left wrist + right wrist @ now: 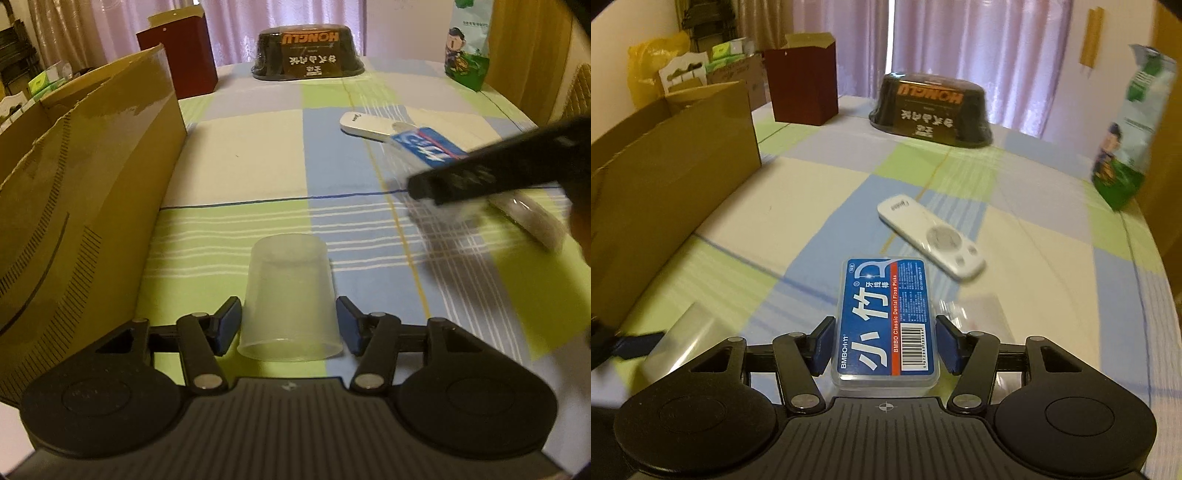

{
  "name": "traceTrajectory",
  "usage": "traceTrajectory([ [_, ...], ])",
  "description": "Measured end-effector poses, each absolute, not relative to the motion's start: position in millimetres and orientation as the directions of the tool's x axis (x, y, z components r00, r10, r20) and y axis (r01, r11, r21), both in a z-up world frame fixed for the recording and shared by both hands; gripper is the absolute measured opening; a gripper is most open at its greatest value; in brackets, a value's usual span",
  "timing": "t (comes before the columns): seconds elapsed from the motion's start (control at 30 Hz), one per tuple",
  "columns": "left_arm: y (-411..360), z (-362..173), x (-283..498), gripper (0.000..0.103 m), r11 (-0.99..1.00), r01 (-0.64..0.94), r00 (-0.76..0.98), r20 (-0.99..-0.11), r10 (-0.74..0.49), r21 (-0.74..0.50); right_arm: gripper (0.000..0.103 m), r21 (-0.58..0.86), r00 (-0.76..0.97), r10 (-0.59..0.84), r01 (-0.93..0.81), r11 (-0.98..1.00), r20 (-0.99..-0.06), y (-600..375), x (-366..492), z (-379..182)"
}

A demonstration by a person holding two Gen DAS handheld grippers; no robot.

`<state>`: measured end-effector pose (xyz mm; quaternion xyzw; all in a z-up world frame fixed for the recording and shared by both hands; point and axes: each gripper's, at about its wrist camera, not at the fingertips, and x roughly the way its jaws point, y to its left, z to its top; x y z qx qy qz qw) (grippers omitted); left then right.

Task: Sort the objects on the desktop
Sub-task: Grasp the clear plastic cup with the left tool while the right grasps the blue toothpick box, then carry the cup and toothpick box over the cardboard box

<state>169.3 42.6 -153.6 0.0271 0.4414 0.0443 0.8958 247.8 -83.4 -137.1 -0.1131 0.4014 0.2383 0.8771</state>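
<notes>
The clear plastic floss-pick box w/ blue label (884, 319) sits between the blue-padded fingers (822, 345) of the right gripper (884, 343), both pads pressed to its long sides, so it's clenched on the box; the box looks lifted off the cloth, tho hard to be sure. In the left wrist view that same gripper (424, 186) shows as a blurred dark bar coming in from the right, w/ the blue box (424, 142) seen just behind it.

The translucent plastic cup (290, 302) stands upside down on the tabletop (251, 155), rim down, between the fingers (229, 326) of the left gripper (290, 328). The pads sit just beside its walls, left one about touching, right one w/ a sliver of gap; can't tell if it's actually gripping.

A white slim remote control (931, 238) lies flat on the checked green, blue & cream cloth, just beyond the floss box. A blurred clear cylinder-ish thing (532, 219) lies on the cloth under the right gripper; too smeared to name.

A big open brown cardboard box (85, 206) stands along the left edge of the tabletop. Behind it, a dark red paper bag-like carton (181, 59). At the far end, a dark oval container w/ HONGLU label (308, 51), upside down. Far right, a green & white printed pouch (467, 48) upright. Pale curtains (960, 44) behind.
</notes>
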Motion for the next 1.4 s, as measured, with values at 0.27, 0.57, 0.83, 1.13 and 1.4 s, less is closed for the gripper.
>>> traceTrajectory([
  [0.27,28.9,-136.3,135.7,0.048,0.998,0.005,0.610,-0.791,0.050,0.067,0.056,0.025,0.558,0.294,-0.439,0.898,-0.776,-118.0,172.9,-124.4],
  [0.57,20.6,-95.6,92.7,0.048,0.998,0.032,0.637,-0.771,0.022,0.055,0.056,0.065,0.564,0.277,-0.367,0.928,-0.778,-142.7,112.7,-95.8],
  [0.83,25.4,-53.7,63.5,0.048,0.998,0.020,0.685,-0.728,0.031,0.060,0.056,0.082,0.612,0.309,-0.370,0.925,-0.728,-138.2,82.2,-53.8],
  [1.13,50.3,-13.2,33.9,0.048,0.998,-0.020,0.726,-0.685,0.055,0.060,0.056,0.086,0.641,0.366,-0.424,0.901,-0.674,-108.8,65.0,-15.5],
  [1.4,96.6,14.7,20.8,0.048,0.993,-0.100,0.752,-0.648,0.119,0.067,0.056,0.098,0.635,0.449,-0.508,0.856,-0.628,-57.2,68.1,12.3],
])
